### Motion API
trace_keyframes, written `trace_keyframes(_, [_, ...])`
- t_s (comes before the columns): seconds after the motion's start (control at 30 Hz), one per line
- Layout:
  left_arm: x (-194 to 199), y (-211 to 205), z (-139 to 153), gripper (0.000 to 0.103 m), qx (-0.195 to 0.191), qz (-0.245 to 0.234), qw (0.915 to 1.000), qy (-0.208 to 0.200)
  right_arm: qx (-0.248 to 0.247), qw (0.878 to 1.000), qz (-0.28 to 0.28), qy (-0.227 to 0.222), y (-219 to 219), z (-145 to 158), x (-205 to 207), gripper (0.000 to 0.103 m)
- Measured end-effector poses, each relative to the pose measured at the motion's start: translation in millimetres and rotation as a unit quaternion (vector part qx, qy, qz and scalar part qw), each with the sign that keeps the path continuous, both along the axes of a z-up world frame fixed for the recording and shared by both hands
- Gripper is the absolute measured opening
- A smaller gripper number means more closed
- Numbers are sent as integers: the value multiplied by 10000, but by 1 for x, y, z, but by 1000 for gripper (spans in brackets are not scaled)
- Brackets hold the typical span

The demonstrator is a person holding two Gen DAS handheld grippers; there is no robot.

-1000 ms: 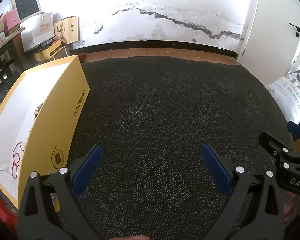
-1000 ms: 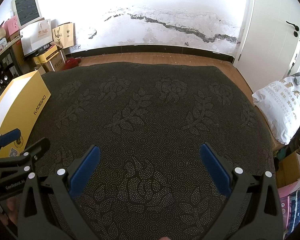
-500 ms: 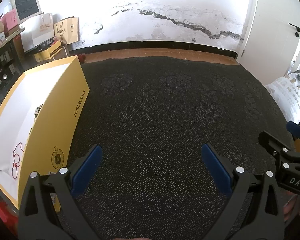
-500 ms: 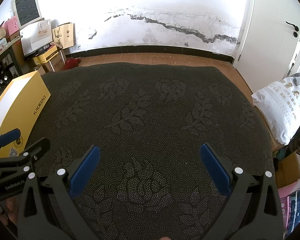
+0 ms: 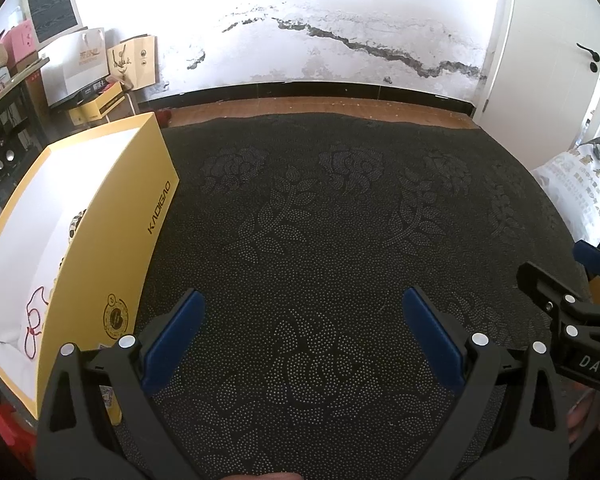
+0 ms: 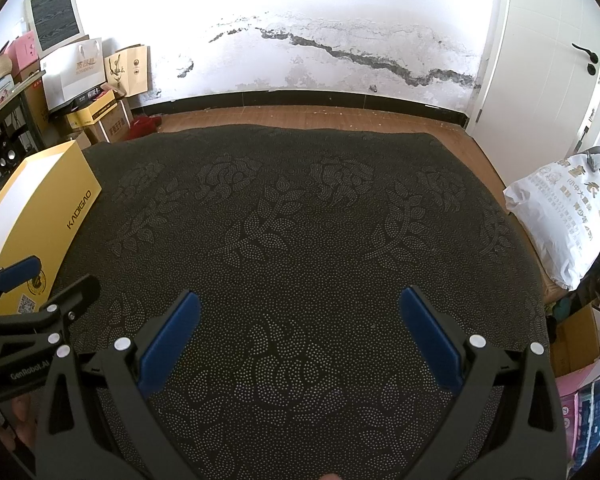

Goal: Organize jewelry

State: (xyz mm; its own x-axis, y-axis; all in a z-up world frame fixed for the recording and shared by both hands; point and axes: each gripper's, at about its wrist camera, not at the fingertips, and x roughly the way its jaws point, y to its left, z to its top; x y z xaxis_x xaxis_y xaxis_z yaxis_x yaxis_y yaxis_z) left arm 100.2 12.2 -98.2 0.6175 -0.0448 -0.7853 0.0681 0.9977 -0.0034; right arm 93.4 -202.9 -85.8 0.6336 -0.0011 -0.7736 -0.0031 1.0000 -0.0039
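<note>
Jewelry shows only as a red cord (image 5: 34, 312) lying on the white lining inside the yellow box (image 5: 112, 240), toward its near end; a beaded piece (image 5: 75, 222) sits further along the same lining, too small to make out. The box, printed KADIGAO on its side, rests on the left edge of the dark mat (image 5: 340, 240), its long side running away toward the wall.

Left gripper (image 5: 302, 330) hovers over the mat just right of the box, jaws spread wide, nothing between the blue pads (image 5: 172, 336). Right gripper (image 6: 298, 330) hangs over the mat further right of the box, jaws equally wide and empty; in the left view its black frame pokes in at the far right edge.

Beyond the box, against the cracked white wall (image 6: 340, 52), stand paper bags (image 6: 126, 70) and stacked cartons (image 6: 96, 110), with a monitor (image 6: 54, 18) above them. Across the mat from the box, a white printed sack (image 6: 564, 216) lies near a white door (image 6: 548, 60). Brown floor (image 6: 320, 118) runs between mat and wall.
</note>
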Motion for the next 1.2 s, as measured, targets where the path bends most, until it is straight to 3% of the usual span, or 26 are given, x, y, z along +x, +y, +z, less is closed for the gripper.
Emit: trace_keyframes(1.2, [0, 0, -2, 97, 16, 5, 10000, 31, -12, 10000, 15, -1, -1, 2, 0, 97])
